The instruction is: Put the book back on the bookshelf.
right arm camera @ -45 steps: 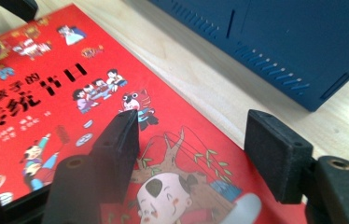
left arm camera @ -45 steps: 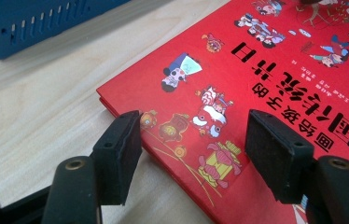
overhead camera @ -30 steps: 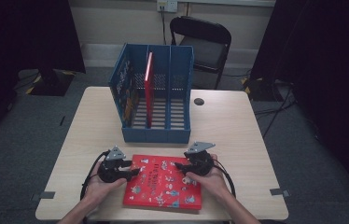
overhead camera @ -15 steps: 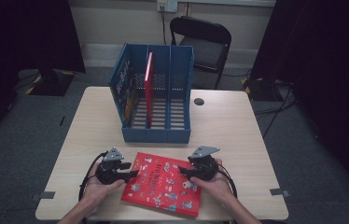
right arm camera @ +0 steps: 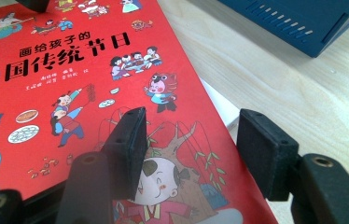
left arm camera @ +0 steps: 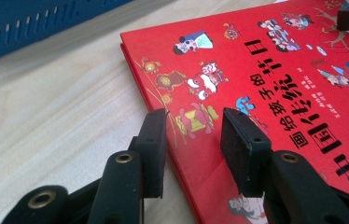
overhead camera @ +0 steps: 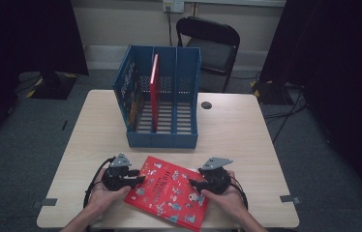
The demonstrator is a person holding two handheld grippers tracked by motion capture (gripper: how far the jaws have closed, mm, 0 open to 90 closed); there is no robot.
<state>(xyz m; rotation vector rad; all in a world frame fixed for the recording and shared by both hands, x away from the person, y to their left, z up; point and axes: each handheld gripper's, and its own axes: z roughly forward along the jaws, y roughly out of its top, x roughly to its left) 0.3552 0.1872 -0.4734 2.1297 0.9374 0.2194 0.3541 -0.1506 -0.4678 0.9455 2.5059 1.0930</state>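
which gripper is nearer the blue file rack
Left. The left gripper sits below the blue file rack's front left corner; the right gripper lies farther off, below its right end.

A red picture book (overhead camera: 168, 192) lies skewed on the near part of the pale wooden table (overhead camera: 247, 140); the left gripper (overhead camera: 138, 180) sits at its left edge, its jaws having just been closing, and the right gripper (overhead camera: 192, 183) at its right edge; farther back stands a blue file rack (overhead camera: 162, 137) with a red book (overhead camera: 154, 92) upright in it; beyond, a black folding chair (overhead camera: 213, 48).
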